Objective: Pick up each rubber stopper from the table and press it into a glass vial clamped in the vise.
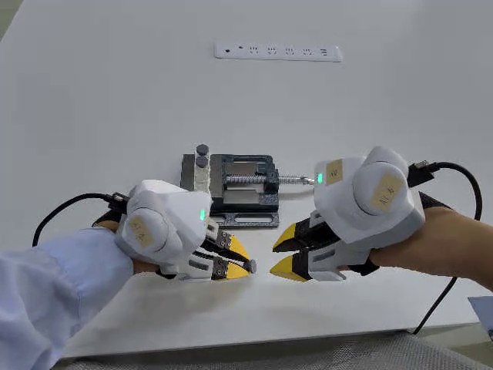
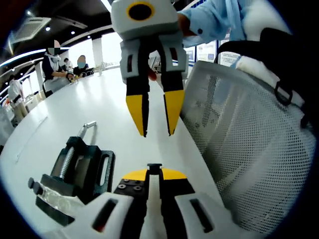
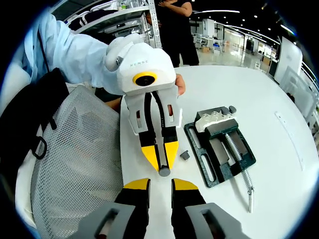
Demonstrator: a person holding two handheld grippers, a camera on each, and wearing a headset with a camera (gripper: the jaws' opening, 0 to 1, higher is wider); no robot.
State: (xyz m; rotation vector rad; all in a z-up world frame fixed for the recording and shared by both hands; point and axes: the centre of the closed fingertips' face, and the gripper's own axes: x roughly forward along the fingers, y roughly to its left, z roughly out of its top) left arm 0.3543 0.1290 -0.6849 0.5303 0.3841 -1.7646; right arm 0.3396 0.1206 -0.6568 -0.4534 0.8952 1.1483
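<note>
Left gripper (image 1: 243, 264): held low over the near part of the table (image 1: 115, 92). Its jaws are drawn narrow on a grey rubber stopper (image 3: 163, 172), which is pinched at the very tips so that the plug projects past them, free to be entered into a vial mouth. Right gripper (image 1: 273, 259): set just to the right, tip to tip with the left, jaws parted and nothing carried. It is judged to be placed there either to steady the held plug or to be ready for the next. Loose stopper (image 3: 184, 155): laid on the table just beside the left jaws, within easy reach. Vise (image 1: 243, 193): stood just beyond both grippers, screw handle pointed right. Glass vials (image 1: 202, 179) are clamped upright in a row at its left end, so that downward pressure is borne without tipping. Seated stoppers (image 1: 202, 149): two are noted at the far end of the row; the nearer mouths appear open and are judged the destination. Power strip (image 1: 277, 52): laid at the far side, well apart from the work.
</note>
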